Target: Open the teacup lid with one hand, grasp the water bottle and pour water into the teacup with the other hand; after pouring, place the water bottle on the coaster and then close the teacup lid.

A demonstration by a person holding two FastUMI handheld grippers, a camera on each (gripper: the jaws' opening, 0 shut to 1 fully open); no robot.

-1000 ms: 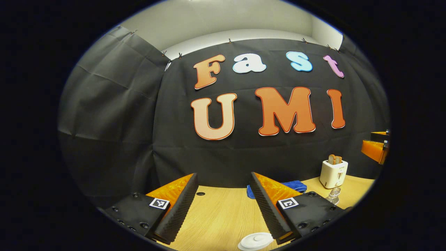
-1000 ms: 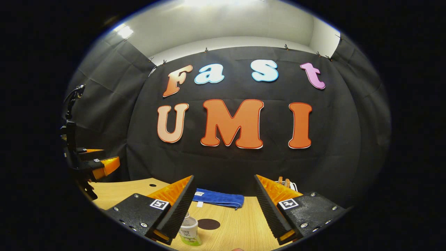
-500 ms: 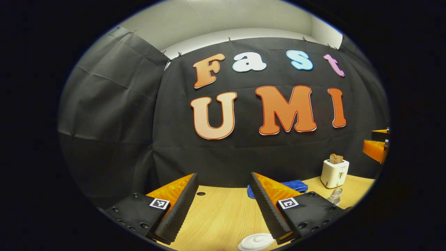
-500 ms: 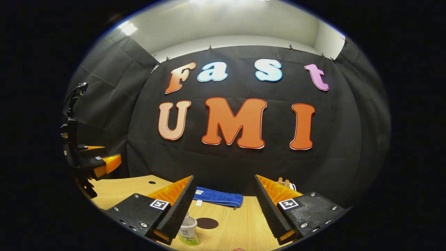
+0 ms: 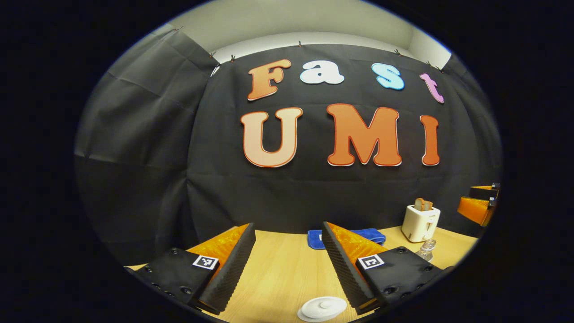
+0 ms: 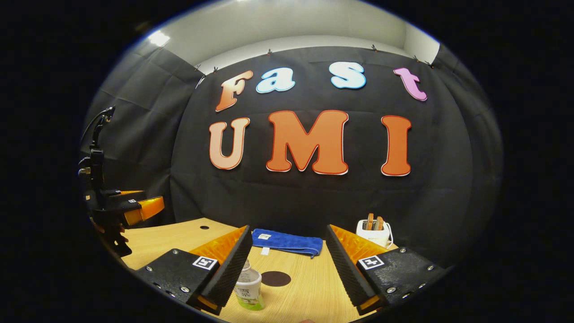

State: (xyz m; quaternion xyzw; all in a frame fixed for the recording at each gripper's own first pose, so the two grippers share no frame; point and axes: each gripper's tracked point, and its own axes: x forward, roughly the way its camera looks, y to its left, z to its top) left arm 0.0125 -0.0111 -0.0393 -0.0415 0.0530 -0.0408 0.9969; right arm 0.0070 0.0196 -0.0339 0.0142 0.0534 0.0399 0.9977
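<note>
Both hand-held grippers hang open above the bench (image 5: 278,273), left (image 5: 289,269) over the lid (image 5: 323,308), right (image 6: 287,269) beside the bottle (image 6: 249,289) near the coaster (image 6: 276,278).

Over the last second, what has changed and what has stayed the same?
Both grippers tipped slightly downward, showing more table. The left gripper and right gripper remain open, holding nothing. The teacup lid, water bottle and coaster stayed put.

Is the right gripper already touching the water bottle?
Cannot tell. In the right gripper view the open right gripper has its left finger overlapping the water bottle; the finger hides any gap or contact. The other finger is clearly apart.
</note>
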